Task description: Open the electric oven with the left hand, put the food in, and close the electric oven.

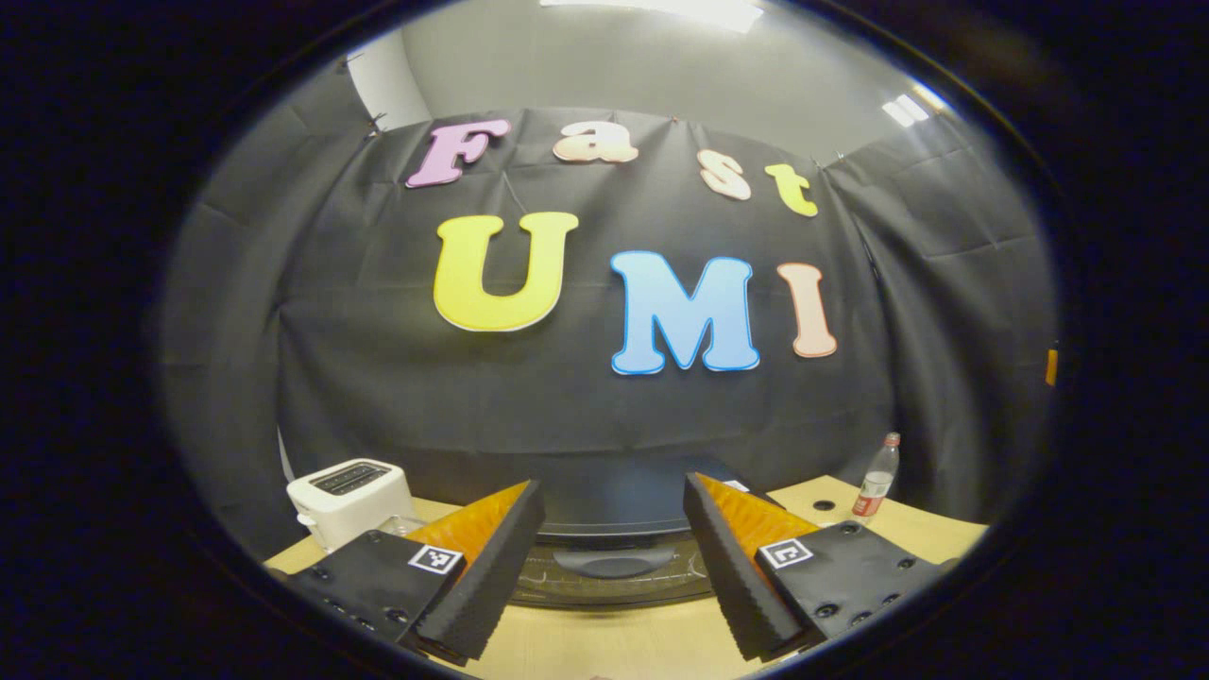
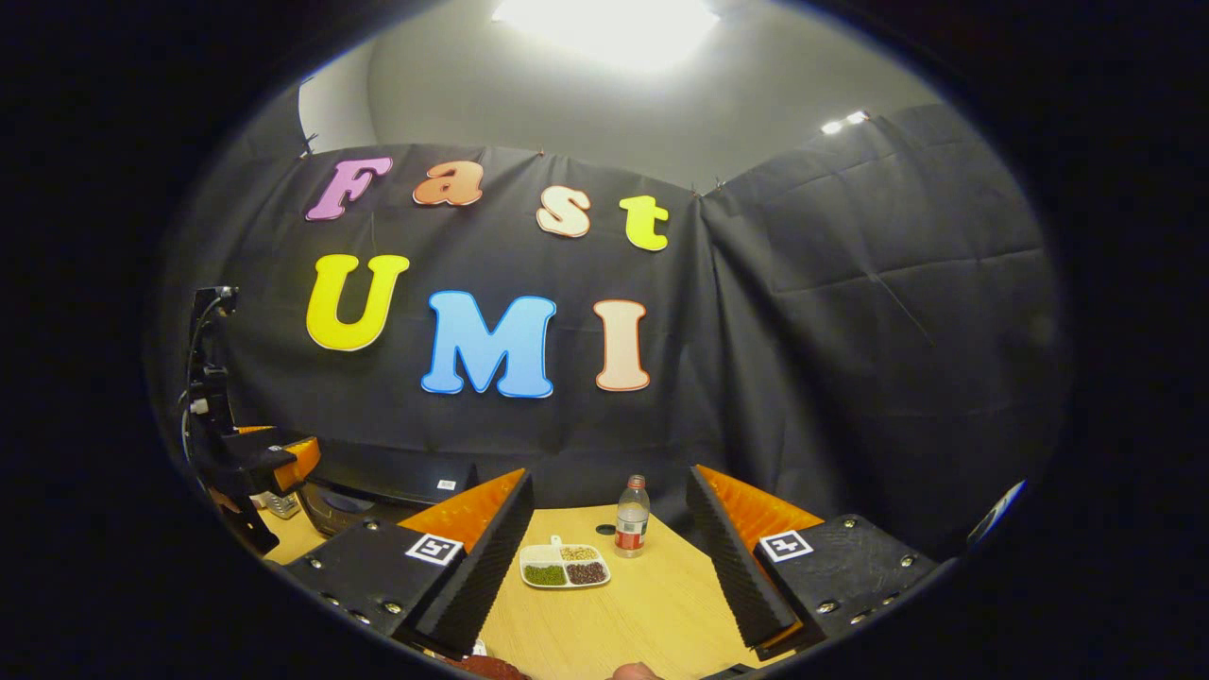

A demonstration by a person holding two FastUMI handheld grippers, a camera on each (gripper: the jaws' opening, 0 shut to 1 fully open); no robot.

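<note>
Left gripper (image 1: 614,567): fingers standing wide apart, gripping nothing, hovering low over the table

Oven (image 1: 614,552): dark appliance sitting straight ahead of the left gripper, showing in the gap between its two fingers; door appearing closed; whether the fingers are touching it, cannot tell

Right gripper (image 2: 609,567): fingers spread wide, carrying nothing, pointing across the table toward the wall

Food (image 2: 565,567): small white divided dish lying on the wood between the right gripper's fingers, closer to the left finger; green, brown and pale portions sitting in separate compartments

Bottle (image 2: 632,518): clear plastic, red label, standing upright just behind the dish; in the left gripper view it is standing off to the right (image 1: 876,480), well apart from the oven

Left side of right gripper view: the oven (image 2: 378,486) showing as a dark body, with the other gripper (image 2: 250,463) hanging beside it

Toaster (image 1: 349,496): white, sitting left of the oven, near the table's edge

Table (image 1: 604,642): light wood grain, a round hole showing near the bottle

Room: black cloth forming the back and side walls, pale ceiling with lights glaring above
</note>
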